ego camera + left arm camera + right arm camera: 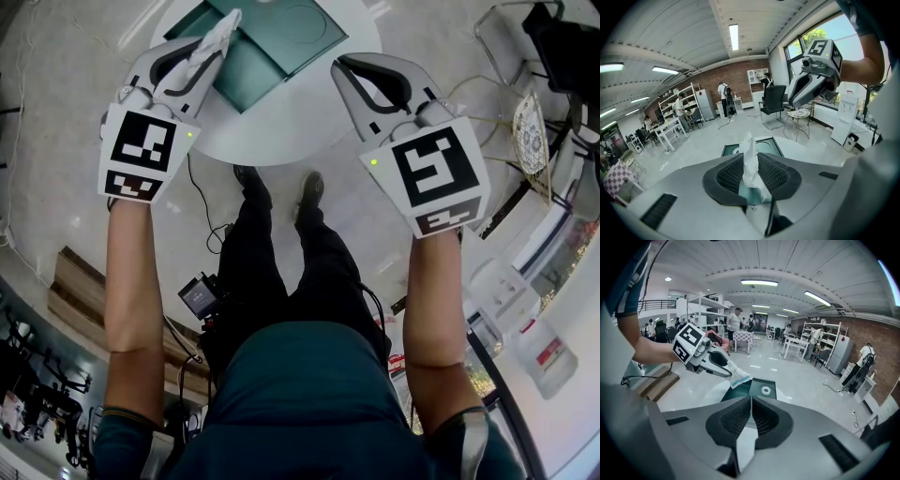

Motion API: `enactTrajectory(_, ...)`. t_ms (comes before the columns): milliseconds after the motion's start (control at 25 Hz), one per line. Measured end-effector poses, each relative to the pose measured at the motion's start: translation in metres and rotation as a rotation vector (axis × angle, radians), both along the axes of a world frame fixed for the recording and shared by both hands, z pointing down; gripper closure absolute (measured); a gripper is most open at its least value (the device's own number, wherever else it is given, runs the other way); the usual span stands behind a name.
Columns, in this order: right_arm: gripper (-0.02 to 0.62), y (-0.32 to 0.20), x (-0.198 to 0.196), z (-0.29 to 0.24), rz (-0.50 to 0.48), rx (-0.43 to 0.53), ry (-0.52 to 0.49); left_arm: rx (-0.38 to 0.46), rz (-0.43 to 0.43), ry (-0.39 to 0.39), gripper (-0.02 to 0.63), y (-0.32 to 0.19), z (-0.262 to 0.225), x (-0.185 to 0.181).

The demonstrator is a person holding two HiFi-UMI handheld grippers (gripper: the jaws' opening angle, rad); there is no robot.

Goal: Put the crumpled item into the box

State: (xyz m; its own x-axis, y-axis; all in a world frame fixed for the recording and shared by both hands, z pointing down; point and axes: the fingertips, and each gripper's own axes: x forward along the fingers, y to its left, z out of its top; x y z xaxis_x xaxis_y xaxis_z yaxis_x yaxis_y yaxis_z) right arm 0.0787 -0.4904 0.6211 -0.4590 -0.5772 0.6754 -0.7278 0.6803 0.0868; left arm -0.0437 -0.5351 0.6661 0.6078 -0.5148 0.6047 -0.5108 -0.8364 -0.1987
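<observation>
The crumpled white item (217,33) sticks out of my left gripper (199,58), whose jaws are shut on it; its free end hangs just above the open dark-teal box (272,52) on the round white table (309,131). In the left gripper view the crumpled item (750,159) stands upright between the pads, with the box (769,146) straight beyond it. My right gripper (349,75) hovers at the table's right side, jaws shut and empty. From the right gripper view, the left gripper (726,372) holds the crumpled item (739,375) over the box's near-left corner (761,390).
The person's legs and shoes (281,187) stand at the table's near edge, with a black cable and a small device (199,295) on the floor. A wire chair (530,122) stands at the right. Wooden boards (80,291) lie at the left.
</observation>
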Motion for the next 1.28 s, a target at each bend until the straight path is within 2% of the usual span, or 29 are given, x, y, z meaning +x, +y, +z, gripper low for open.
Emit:
enactTrajectory(440, 0.555, -0.005, 0.01, -0.019, 0.0, 0.021, 0.004, -0.001, 0.03, 0.013, 0.474, 0.004, -0.02, 0.015)
enactTrajectory(640, 0.555, -0.001, 0.009, -0.039, -0.005, 0.041, 0.005, 0.028, 0.034, 0.011, 0.471, 0.007, -0.045, 0.016)
enactTrajectory(1040, 0.555, 0.007, 0.016, -0.104, -0.016, 0.108, 0.006, 0.145, 0.041, 0.029, 0.474, 0.019, -0.137, 0.024)
enactTrajectory(1280, 0.555, 0.019, 0.016, -0.165, -0.034, 0.18, -0.003, 0.261, 0.018, 0.048, 0.523, 0.039, -0.218, 0.018)
